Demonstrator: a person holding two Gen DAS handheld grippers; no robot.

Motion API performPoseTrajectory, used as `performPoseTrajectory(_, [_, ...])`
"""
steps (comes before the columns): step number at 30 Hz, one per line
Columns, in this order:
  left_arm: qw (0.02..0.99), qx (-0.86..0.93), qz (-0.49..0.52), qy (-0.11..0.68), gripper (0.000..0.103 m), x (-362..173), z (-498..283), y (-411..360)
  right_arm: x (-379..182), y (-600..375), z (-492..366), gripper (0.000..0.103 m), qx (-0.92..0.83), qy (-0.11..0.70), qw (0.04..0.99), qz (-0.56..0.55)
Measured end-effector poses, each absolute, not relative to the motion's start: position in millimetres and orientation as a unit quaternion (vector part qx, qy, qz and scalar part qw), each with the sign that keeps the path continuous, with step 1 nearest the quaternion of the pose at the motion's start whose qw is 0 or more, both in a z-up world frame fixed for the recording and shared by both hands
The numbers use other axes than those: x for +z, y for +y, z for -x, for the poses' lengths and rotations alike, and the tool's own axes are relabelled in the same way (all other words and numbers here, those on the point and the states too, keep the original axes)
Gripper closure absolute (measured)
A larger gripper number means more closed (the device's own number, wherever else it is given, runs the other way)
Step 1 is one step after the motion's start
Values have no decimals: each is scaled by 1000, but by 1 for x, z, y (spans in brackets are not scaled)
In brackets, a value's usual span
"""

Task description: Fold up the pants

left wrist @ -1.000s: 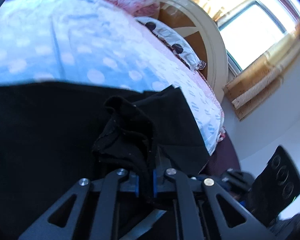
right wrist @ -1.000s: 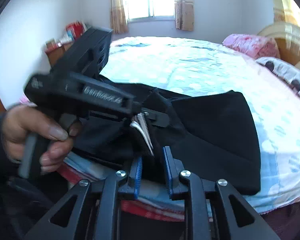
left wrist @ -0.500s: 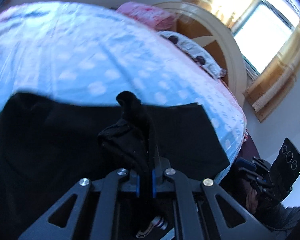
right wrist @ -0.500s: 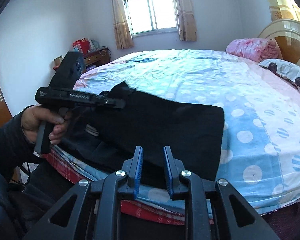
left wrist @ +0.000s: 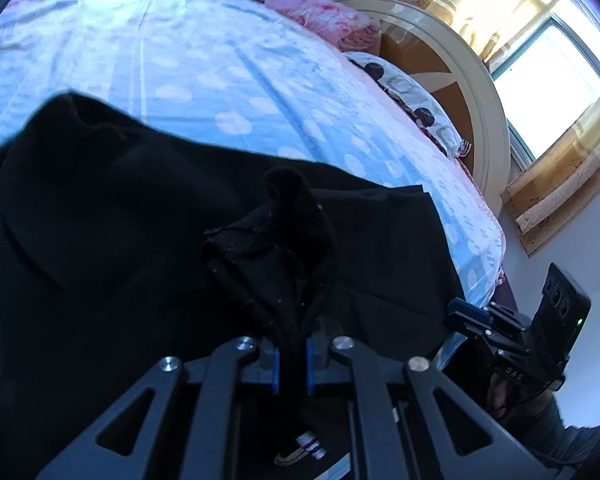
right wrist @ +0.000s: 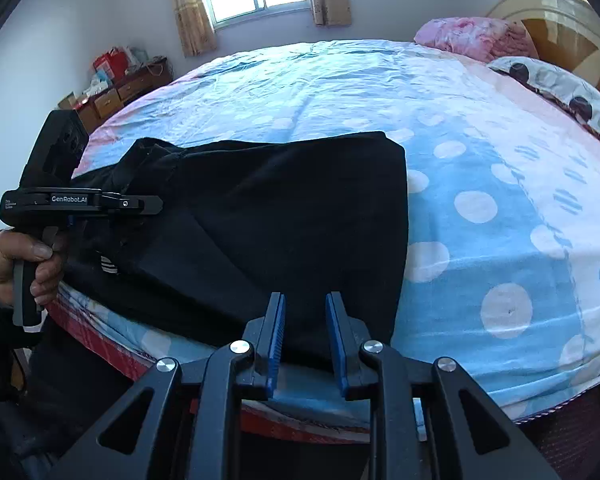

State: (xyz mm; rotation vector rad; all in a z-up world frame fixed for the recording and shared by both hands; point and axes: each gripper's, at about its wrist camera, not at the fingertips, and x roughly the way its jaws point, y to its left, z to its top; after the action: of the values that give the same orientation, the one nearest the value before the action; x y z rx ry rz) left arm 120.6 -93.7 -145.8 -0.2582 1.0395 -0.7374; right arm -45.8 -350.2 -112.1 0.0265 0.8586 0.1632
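1. Black, soft-looking pants (right wrist: 284, 216) lie folded into a rough rectangle at the near edge of the bed, on a blue polka-dot sheet (right wrist: 480, 208).
2. The left gripper (left wrist: 290, 364) has its blue-padded jaws pinched on a bunched-up wad of the black fabric.
3. The right gripper (right wrist: 303, 344) sits just off the near edge of the pants, jaws a bit apart, nothing in them.
4. White stripes (right wrist: 109, 265) peek out near the left hand (right wrist: 18, 268).
5. A pink blanket (right wrist: 472, 36) is crumpled by the curved headboard (left wrist: 476, 112).
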Motion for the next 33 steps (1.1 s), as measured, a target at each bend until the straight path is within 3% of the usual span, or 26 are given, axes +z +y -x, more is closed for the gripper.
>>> performPoseTrajectory(2, [798,-340,126,482,75,-142,-118,-90,-106,-350,45,80,78,418,905,-9])
performPoseTrajectory(3, [797,-340,127,482,59,-139,-117,-88,-100,-350,46,77,78,415,907,-11])
performPoseTrajectory(4, [803,-331,123,480,51,-137,-115,-86,-92,-351,46,73,81,407,910,-15])
performPoseTrajectory(6, [825,-312,114,457,28,-130,-107,-80,-79,-351,41,53,88,394,914,-23])
performPoseTrajectory(13, [858,-256,58,441,26,-136,-88,-77,-60,-304,-22,51,173,375,911,-7])
performPoseTrajectory(20, [871,-240,66,424,26,-137,-65,-56,-91,-255,-102,51,280,434,851,-90])
performPoseTrajectory(23, [873,-232,85,421,26,-135,-61,-42,-118,-225,-119,51,301,487,816,-75])
performPoseTrajectory(25, [876,-224,94,418,26,-133,-60,-34,-123,-215,-115,50,295,477,826,-55])
performPoseTrajectory(30, [882,-247,101,388,25,-114,-61,-46,-79,-267,-89,50,263,425,863,-68])
performPoseTrajectory(33, [885,-283,90,357,16,-99,-60,-70,-57,-330,-71,50,180,395,897,-80])
